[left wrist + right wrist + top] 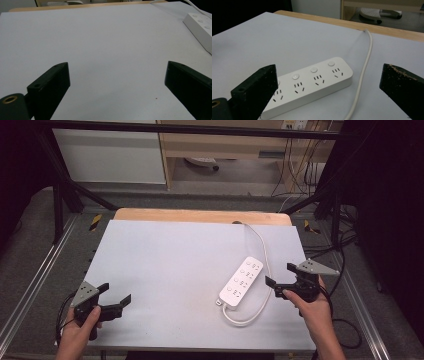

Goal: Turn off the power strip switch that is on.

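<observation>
A white power strip (pixel 241 281) with several sockets and round buttons lies on the right half of the white table top (pixel 170 255). Its white cable (pixel 264 251) loops round the near end and runs to the far edge. My right gripper (pixel 279 274) hovers just right of the strip, open, nothing between its jaws. In the right gripper view the strip (pixel 312 81) lies between and beyond the open jaws of the right gripper (pixel 329 75), with the cable (pixel 365 62) to its right. My left gripper (pixel 116 292) is open at the near left corner. The left gripper (pixel 117 82) looks across bare table, the strip (pixel 200 27) at far right.
A wooden strip (pixel 200 215) borders the table's far edge. Black frame posts (pixel 60 205) and metal rails (pixel 35 280) flank the table. Dark cables (pixel 345 245) lie on the floor to the right. A wooden cabinet (pixel 225 145) stands behind.
</observation>
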